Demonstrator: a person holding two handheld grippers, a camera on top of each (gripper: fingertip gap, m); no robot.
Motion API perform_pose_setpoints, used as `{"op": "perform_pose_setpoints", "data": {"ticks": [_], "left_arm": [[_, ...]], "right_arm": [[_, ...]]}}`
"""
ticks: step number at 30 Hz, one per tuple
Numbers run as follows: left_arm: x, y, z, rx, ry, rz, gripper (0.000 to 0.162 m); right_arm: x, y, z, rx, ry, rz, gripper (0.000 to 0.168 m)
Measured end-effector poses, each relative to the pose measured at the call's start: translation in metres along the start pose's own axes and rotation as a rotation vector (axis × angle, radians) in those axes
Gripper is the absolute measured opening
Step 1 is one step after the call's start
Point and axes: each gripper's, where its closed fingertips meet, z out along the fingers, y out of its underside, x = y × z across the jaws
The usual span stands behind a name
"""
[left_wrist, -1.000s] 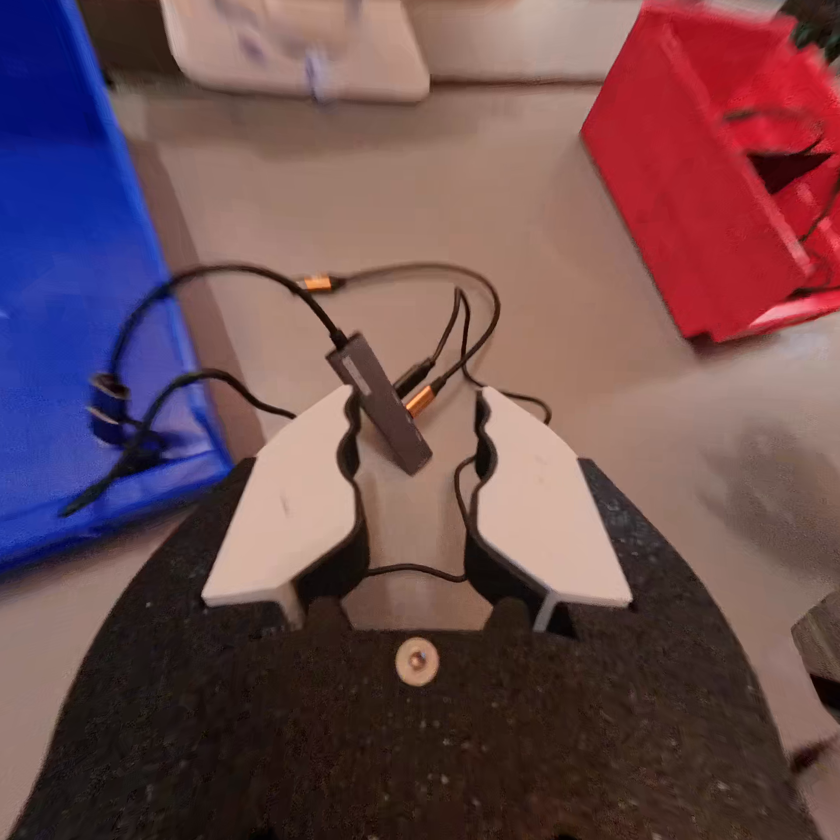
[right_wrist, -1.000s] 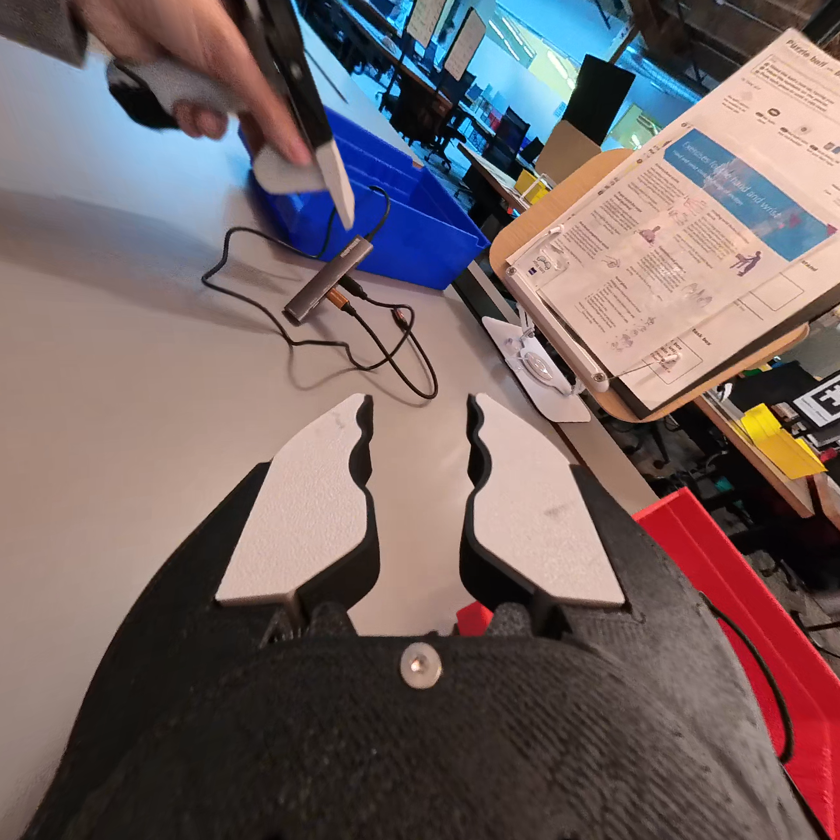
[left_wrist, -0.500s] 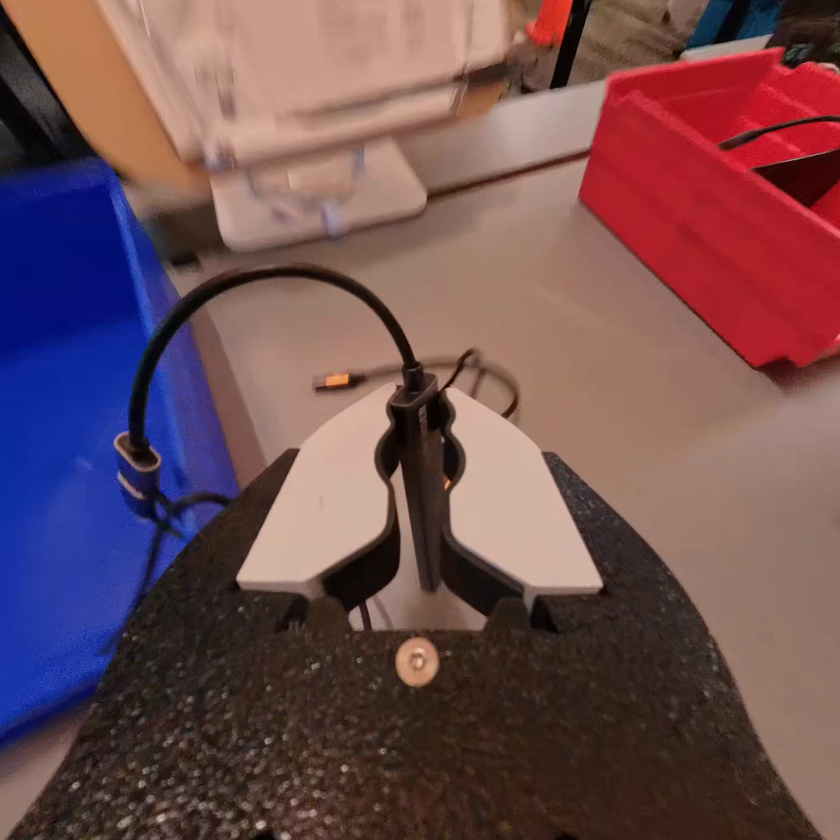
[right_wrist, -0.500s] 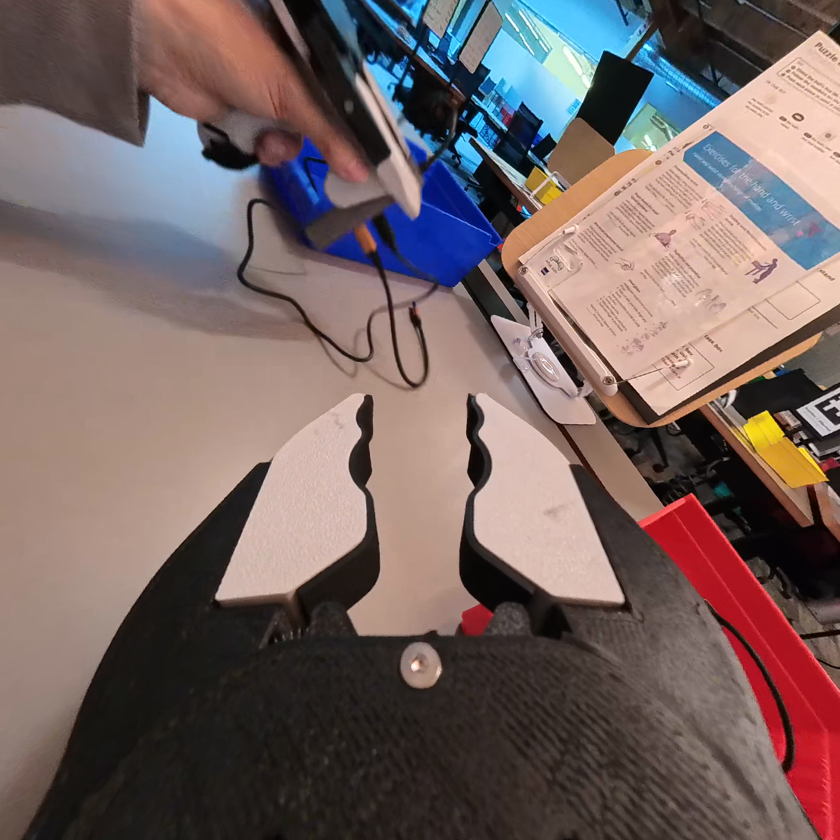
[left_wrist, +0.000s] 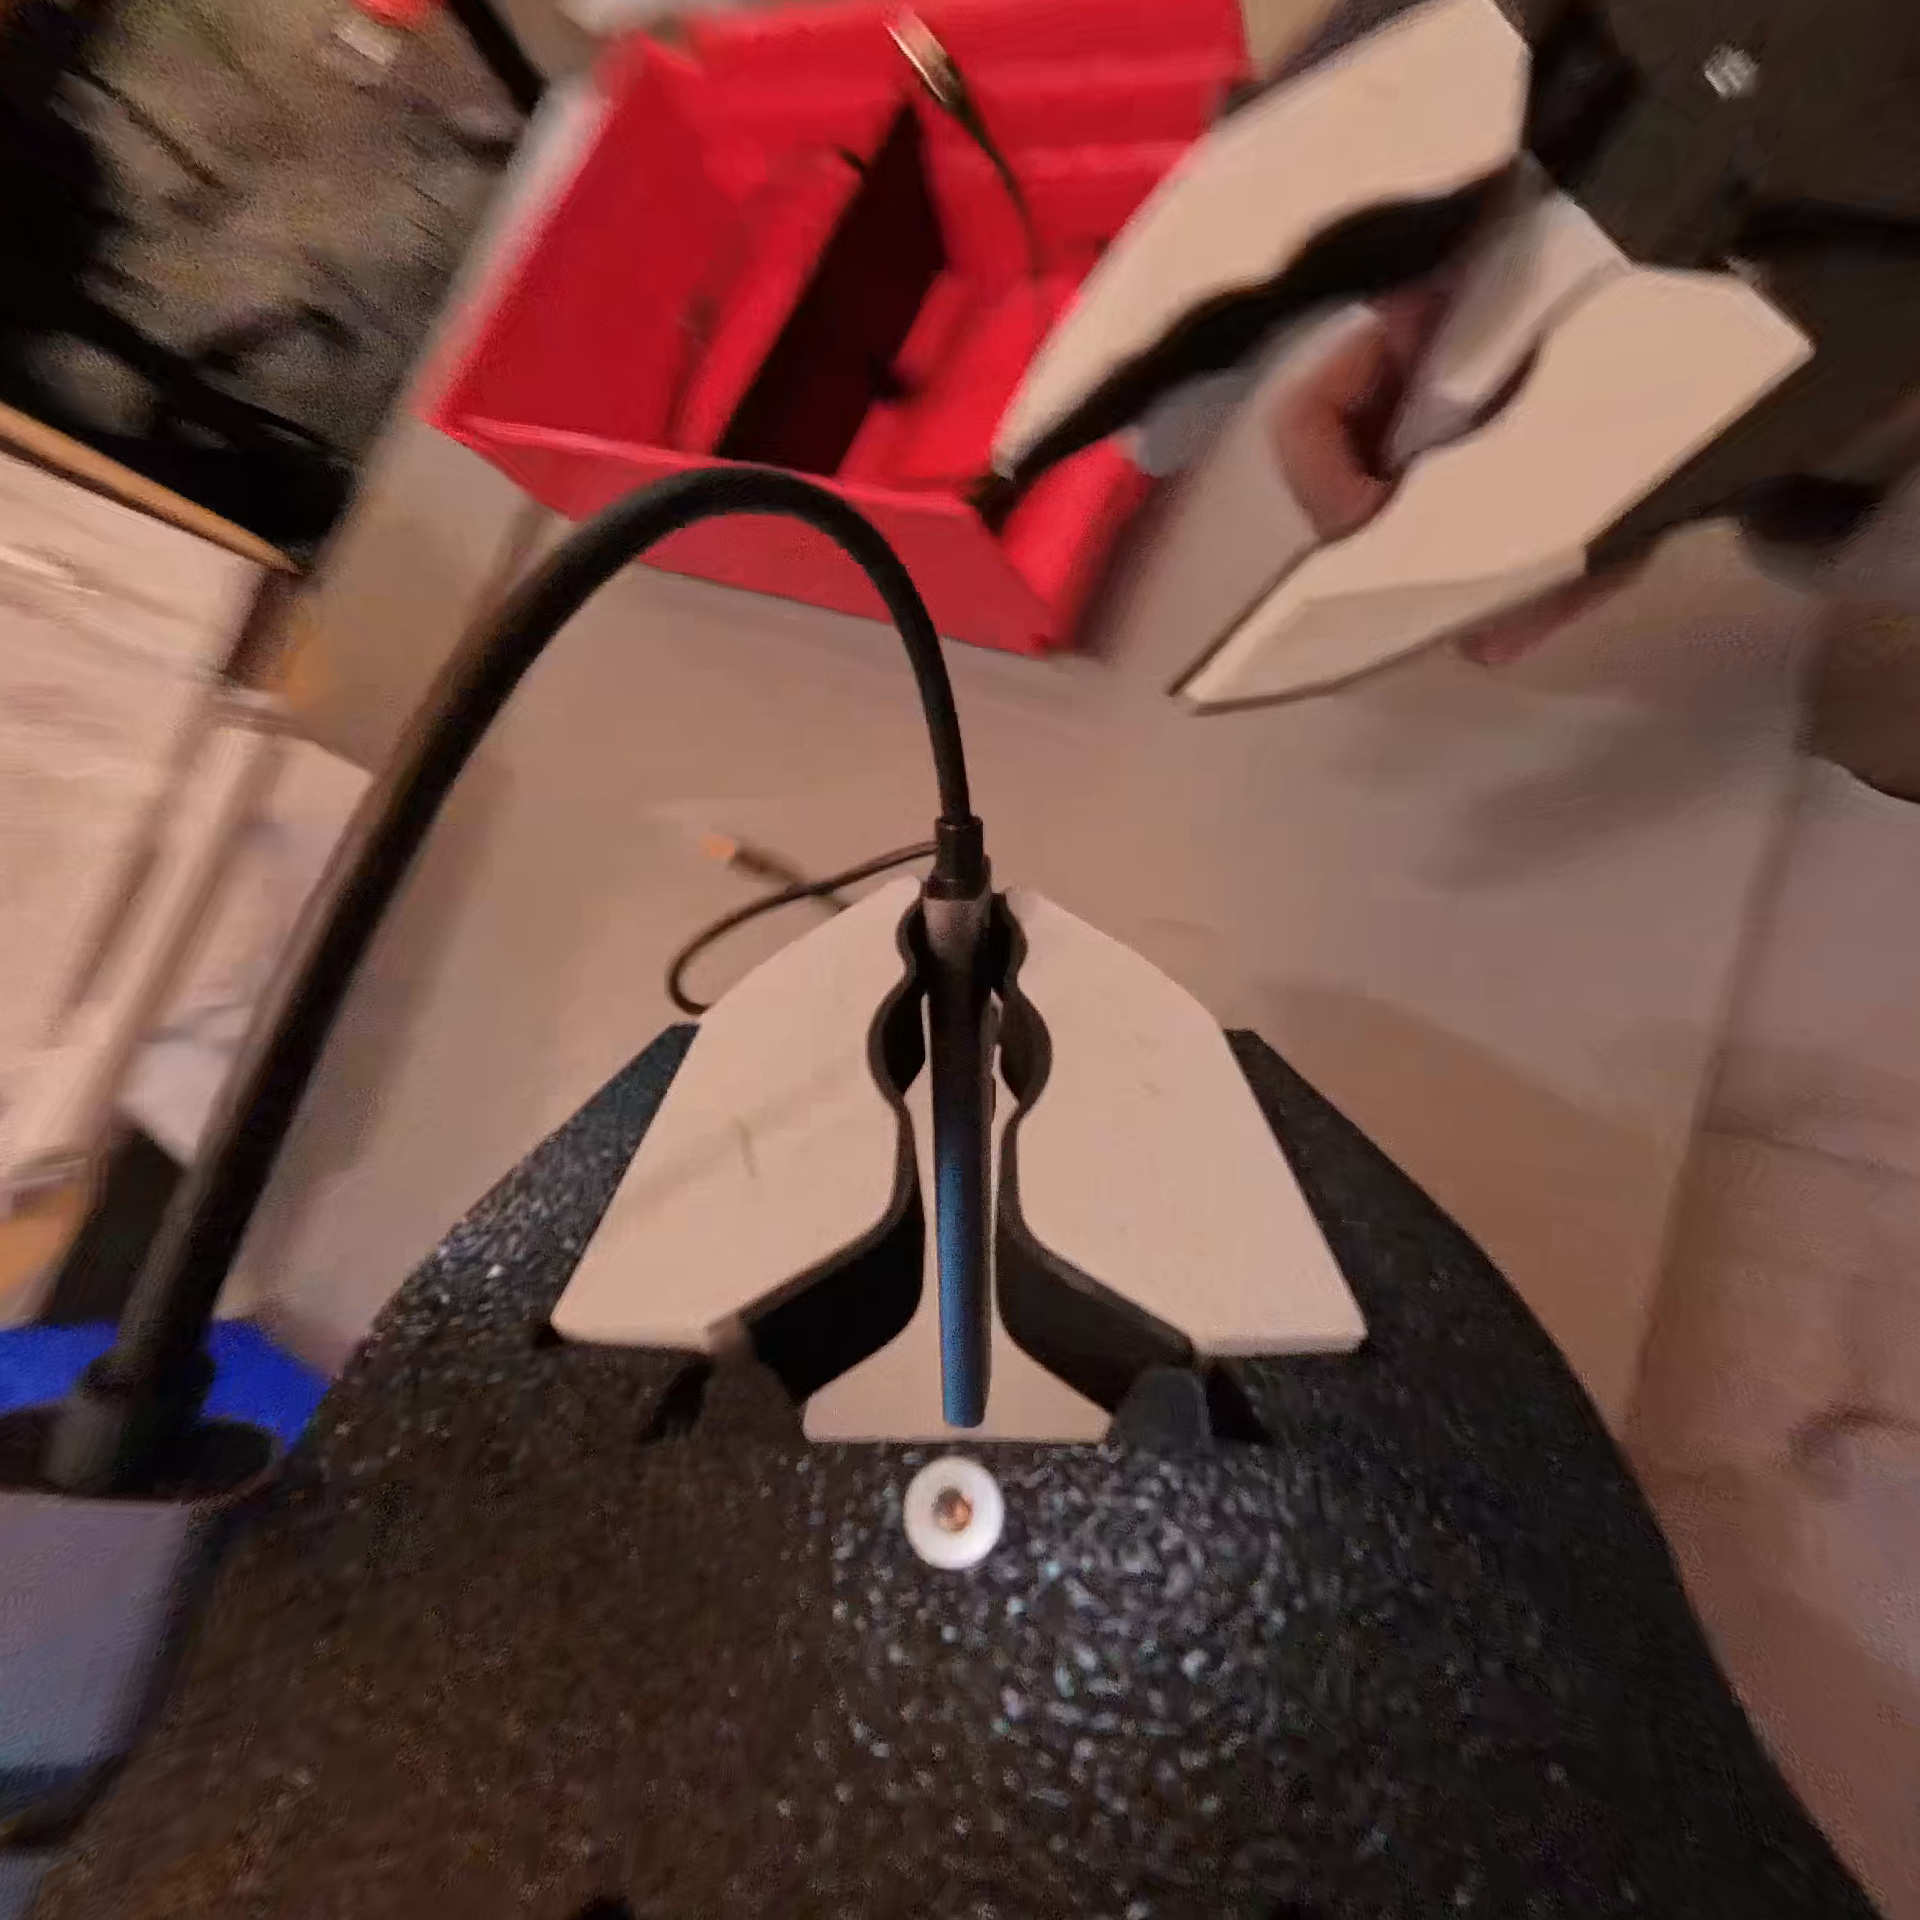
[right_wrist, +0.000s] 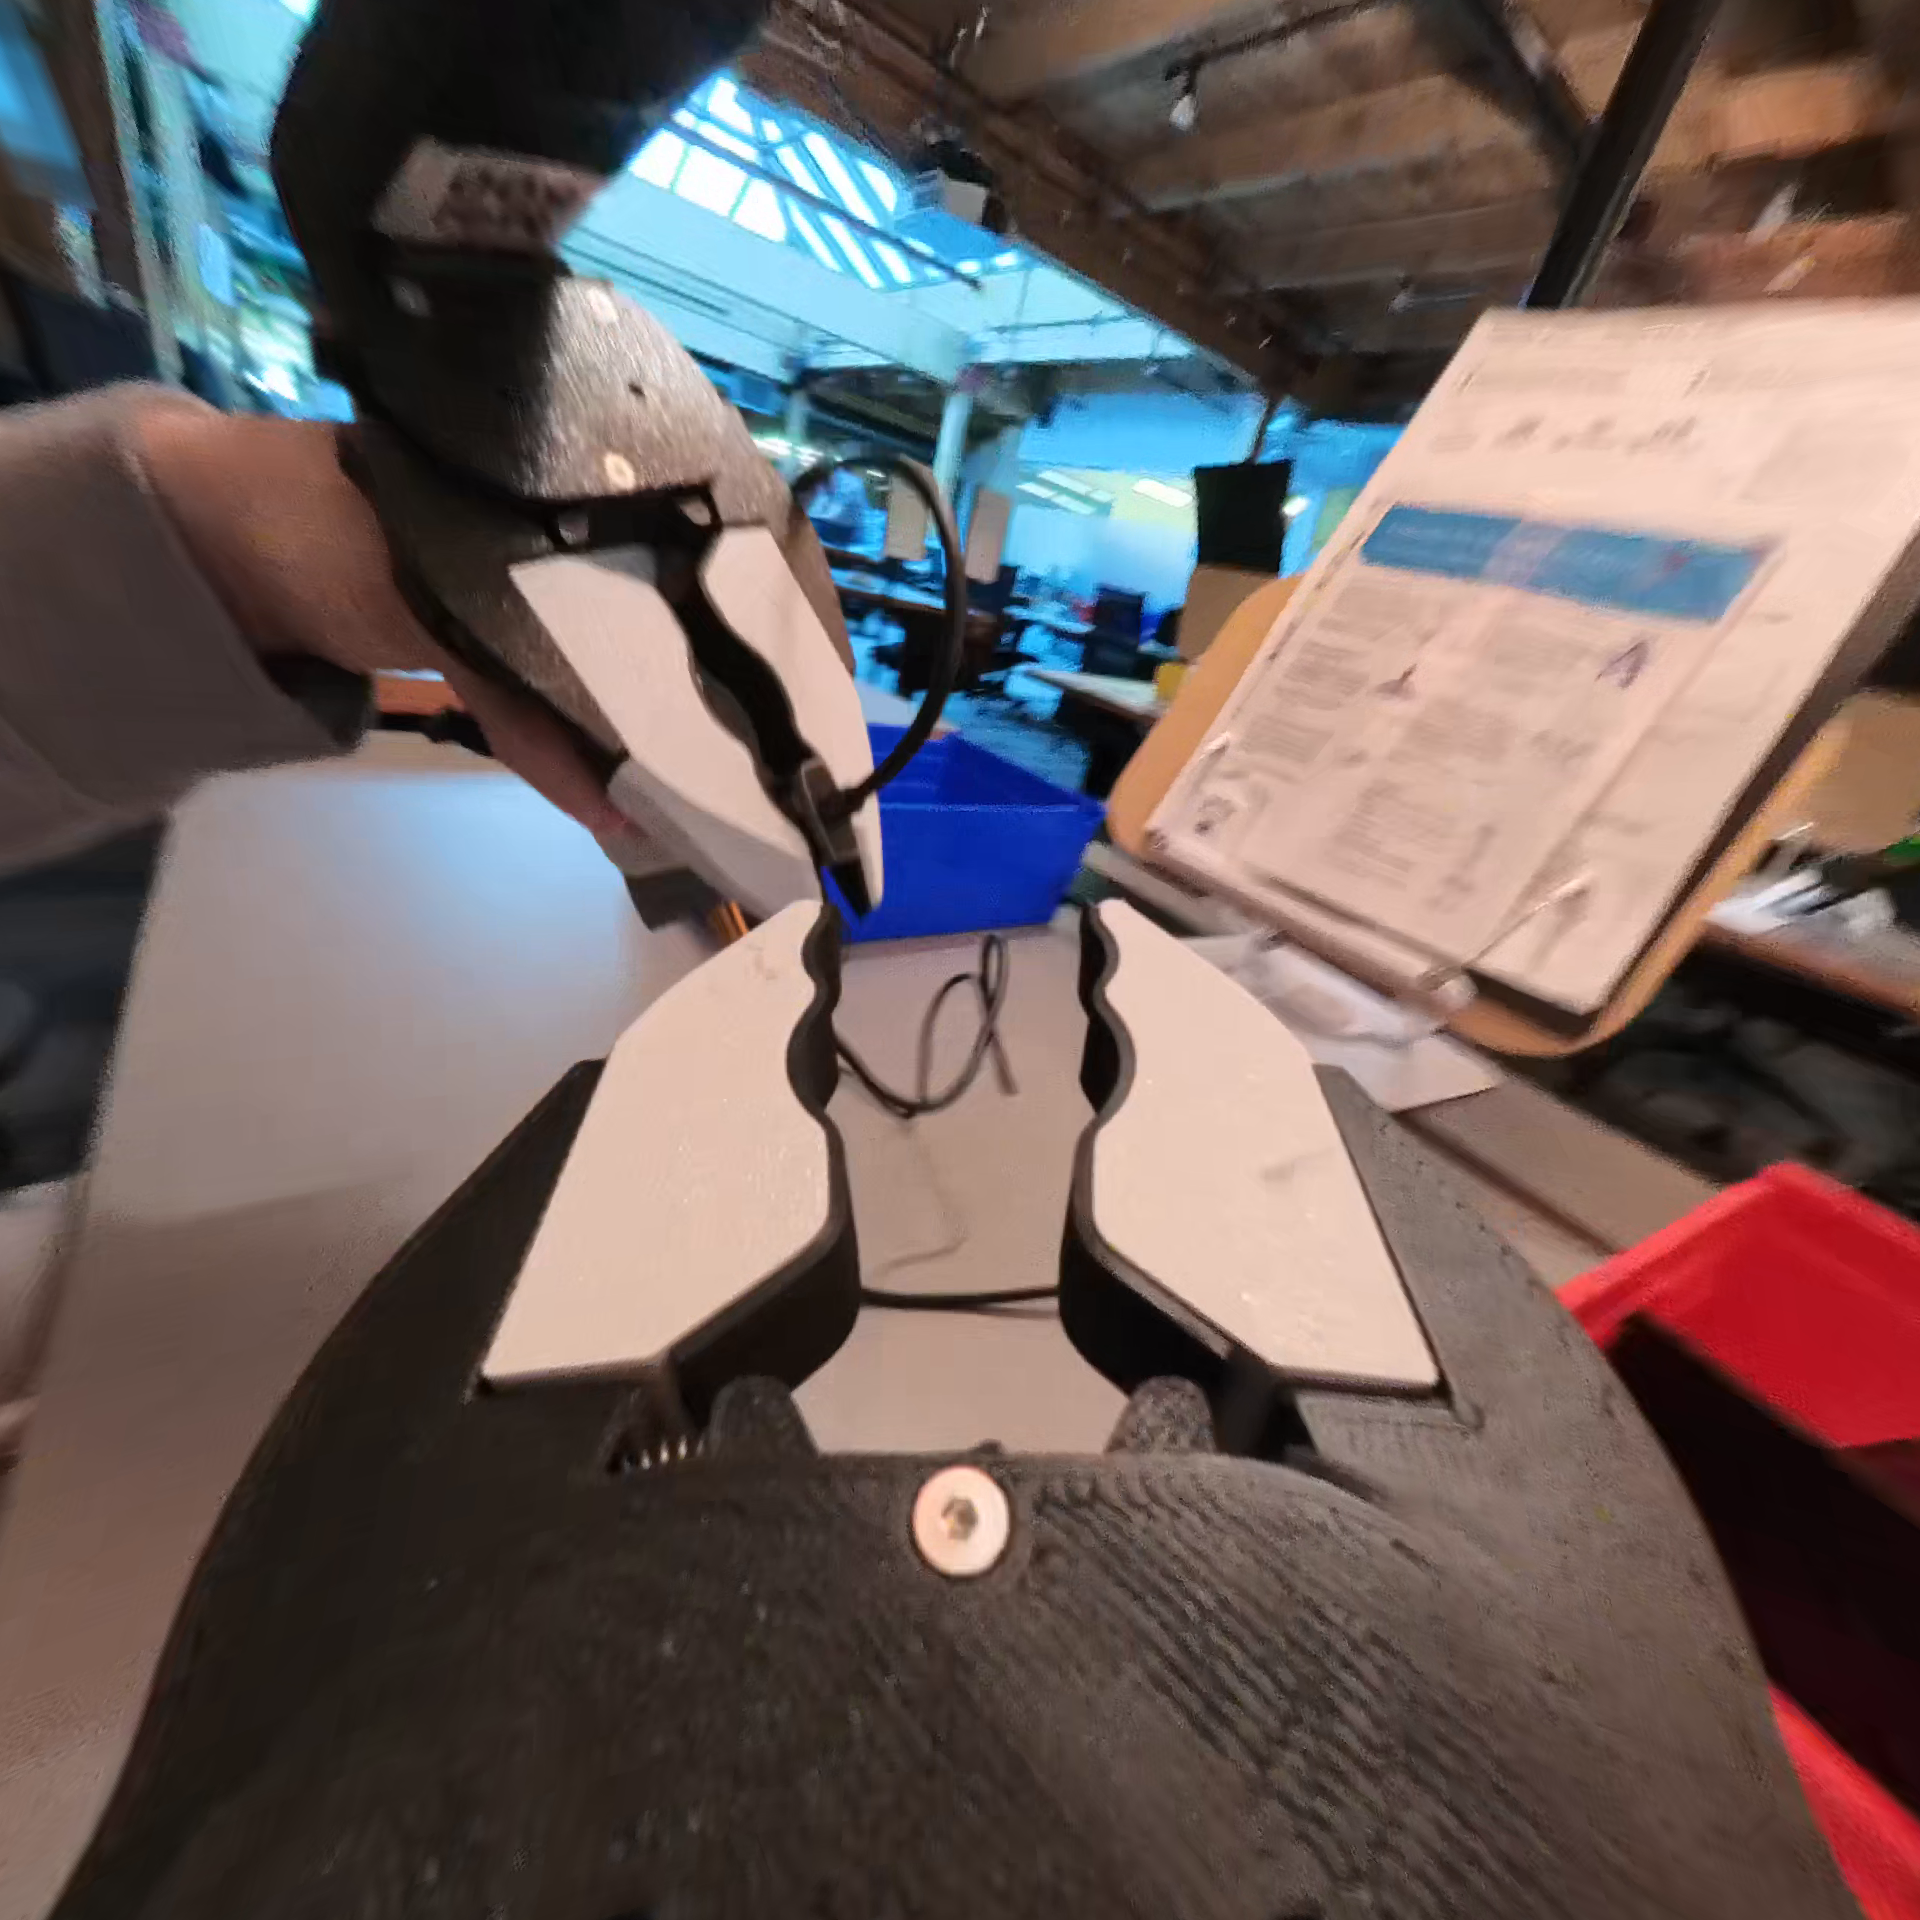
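Observation:
My left gripper (left_wrist: 958, 904) is shut on a slim grey USB hub (left_wrist: 958, 1195), held edge-on and lifted above the table. A thick black cable (left_wrist: 644, 520) arcs from the hub's front end up and down to the left. Thin black cables (right_wrist: 956, 1039) trail from the hub onto the grey table (right_wrist: 364, 987); one orange-tipped plug (left_wrist: 722, 847) lies there. My right gripper (right_wrist: 956, 925) is open and empty, its tips just below the left gripper (right_wrist: 842, 883) and the hub (right_wrist: 816, 795). It also shows open in the left wrist view (left_wrist: 1091, 577), at the upper right.
A red bin (left_wrist: 644, 343) with dividers stands beyond the left gripper, and its corner (right_wrist: 1766, 1299) shows by my right gripper. A blue bin (right_wrist: 966, 831) sits at the table's far edge. A document stand (right_wrist: 1507, 675) holding printed sheets is at the right. A hand (right_wrist: 260, 561) holds the left gripper. My right fingertips sit around 5 centimetres from my left ones.
The left gripper closed on the hub, lifted it off the table and swung it toward the right gripper. The right gripper stayed open and now sits just under the left one.

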Motion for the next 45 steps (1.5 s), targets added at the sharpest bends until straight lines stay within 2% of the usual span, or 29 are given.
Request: {"op": "perform_pose_setpoints", "data": {"ticks": [2, 5, 9, 12, 14, 16, 20, 23, 25, 27, 30, 31, 33, 35, 38, 39, 41, 43, 45], "left_arm": [[0.017, 0.012, 0.016, -0.034, 0.129, -0.036, 0.008], [0.041, 0.025, 0.031, -0.063, 0.277, -0.03, 0.009], [0.056, 0.038, 0.044, -0.109, 0.332, 0.004, 0.009], [0.052, 0.044, 0.049, -0.108, 0.313, -0.004, 0.009], [0.044, 0.036, 0.051, -0.015, 0.253, 0.004, 0.012], [0.033, 0.023, 0.047, 0.136, 0.147, 0.02, 0.05], [0.02, 0.022, 0.029, 0.378, -0.132, 0.139, 0.06], [0.018, 0.029, 0.013, 0.491, -0.376, 0.287, 0.058], [0.02, 0.034, 0.008, 0.504, -0.475, 0.339, 0.054], [0.022, 0.035, 0.006, 0.523, -0.534, 0.364, 0.042], [0.021, 0.041, 0.013, 0.495, -0.548, 0.384, 0.039], [0.02, 0.043, 0.015, 0.493, -0.548, 0.381, 0.039], [0.021, 0.041, 0.012, 0.542, -0.552, 0.377, 0.028], [0.022, 0.039, 0.009, 0.566, -0.548, 0.352, 0.027], [0.024, 0.04, 0.008, 0.569, -0.457, 0.225, 0.026], [0.021, 0.041, 0.008, 0.568, -0.415, 0.122, 0.026], [0.01, 0.044, 0.007, 0.561, -0.338, -0.118, 0.026], [0.001, 0.05, 0.009, 0.513, -0.266, -0.283, 0.026], [-0.002, 0.055, 0.014, 0.443, -0.218, -0.353, 0.026]], "right_arm": [[-0.011, 0.018, 0.003, -0.032, -0.115, 0.123, 0.045], [-0.019, 0.025, 0.009, -0.012, -0.167, 0.249, 0.042], [-0.04, 0.035, 0.019, -0.058, -0.275, 0.332, 0.008], [-0.043, 0.04, 0.025, -0.102, -0.28, 0.385, 0.003], [-0.034, 0.034, 0.027, -0.062, -0.224, 0.446, 0.003], [-0.015, 0.023, 0.027, 0.039, -0.142, 0.643, 0.003], [0.017, 0.015, 0.014, 0.228, -0.095, 1.108, 0.003], [0.027, 0.015, 0.008, 0.316, -0.107, 1.301, 0.003], [0.028, 0.017, 0.008, 0.339, -0.124, 1.374, 0.003], [0.026, 0.02, 0.01, 0.345, -0.147, 1.416, 0.002], [0.019, 0.021, 0.014, 0.355, -0.214, 1.496, 0.003], [0.017, 0.023, 0.015, 0.352, -0.214, 1.506, 0.002], [0.014, 0.024, 0.016, 0.351, -0.23, 1.523, 0.002], [0.015, 0.024, 0.017, 0.355, -0.225, 1.528, 0.003], [0.014, 0.027, 0.017, 0.314, -0.212, 1.421, 0.004], [0.013, 0.029, 0.017, 0.281, -0.205, 1.356, 0.006], [0.01, 0.035, 0.02, 0.162, -0.172, 1.175, 0.026], [0.002, 0.043, 0.023, -0.005, -0.115, 0.878, 0.04], [-0.01, 0.044, 0.026, -0.128, -0.069, 0.549, 0.044]]}}
